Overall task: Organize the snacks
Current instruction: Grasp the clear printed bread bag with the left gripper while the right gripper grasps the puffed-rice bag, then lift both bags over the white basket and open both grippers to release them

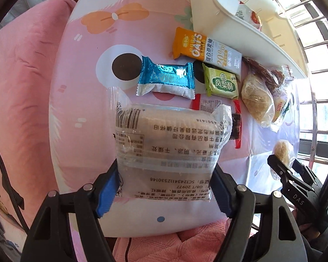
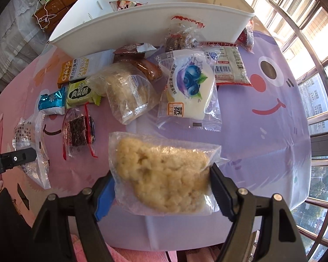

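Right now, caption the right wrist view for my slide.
Right gripper clamps a clear bag of puffed-rice snack above the cartoon cloth, with loose snacks before the white bin.

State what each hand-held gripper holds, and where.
Left: clear printed snack packet, by its near end. Right: clear bag of pale puffed-rice cake, by its sides.

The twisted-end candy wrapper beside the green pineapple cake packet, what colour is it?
The candy wrapper is shiny metallic blue with a silvery-white lower half, clearest in the left wrist view.
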Action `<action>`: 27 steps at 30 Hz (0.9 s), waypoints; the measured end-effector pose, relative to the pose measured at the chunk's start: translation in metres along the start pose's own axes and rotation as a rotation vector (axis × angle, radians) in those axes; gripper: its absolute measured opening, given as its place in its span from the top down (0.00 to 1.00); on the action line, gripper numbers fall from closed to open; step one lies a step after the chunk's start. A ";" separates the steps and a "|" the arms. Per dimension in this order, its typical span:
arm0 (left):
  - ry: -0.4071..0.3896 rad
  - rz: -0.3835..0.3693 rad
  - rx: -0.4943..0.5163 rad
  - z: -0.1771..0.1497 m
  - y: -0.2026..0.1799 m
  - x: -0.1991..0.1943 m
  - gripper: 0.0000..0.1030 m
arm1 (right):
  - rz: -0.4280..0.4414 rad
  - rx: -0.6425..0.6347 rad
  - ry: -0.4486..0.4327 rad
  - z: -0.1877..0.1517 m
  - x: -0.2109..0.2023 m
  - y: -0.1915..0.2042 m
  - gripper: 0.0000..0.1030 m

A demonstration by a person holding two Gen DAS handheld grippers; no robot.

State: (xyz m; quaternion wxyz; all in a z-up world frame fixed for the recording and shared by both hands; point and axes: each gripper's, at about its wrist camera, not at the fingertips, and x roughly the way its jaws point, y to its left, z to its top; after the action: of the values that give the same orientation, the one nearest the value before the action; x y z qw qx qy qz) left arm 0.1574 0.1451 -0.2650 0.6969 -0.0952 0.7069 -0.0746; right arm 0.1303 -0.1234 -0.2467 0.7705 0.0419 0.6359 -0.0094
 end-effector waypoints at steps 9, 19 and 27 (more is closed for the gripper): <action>-0.120 -0.031 0.088 -0.022 -0.006 -0.061 0.28 | -0.013 0.057 -0.112 -0.042 -0.040 0.001 0.24; -0.245 -0.033 0.178 -0.012 -0.022 -0.127 0.27 | -0.041 0.055 -0.243 -0.036 -0.092 0.013 0.24; -0.367 -0.028 0.214 0.014 -0.054 -0.172 0.27 | -0.031 0.003 -0.346 0.002 -0.130 0.007 0.24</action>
State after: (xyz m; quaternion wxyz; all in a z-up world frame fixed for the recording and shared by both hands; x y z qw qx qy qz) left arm 0.1747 0.1340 -0.0849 0.8190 -0.0426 0.5548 -0.1402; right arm 0.1078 -0.1220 -0.1189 0.8683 0.0312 0.4941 -0.0292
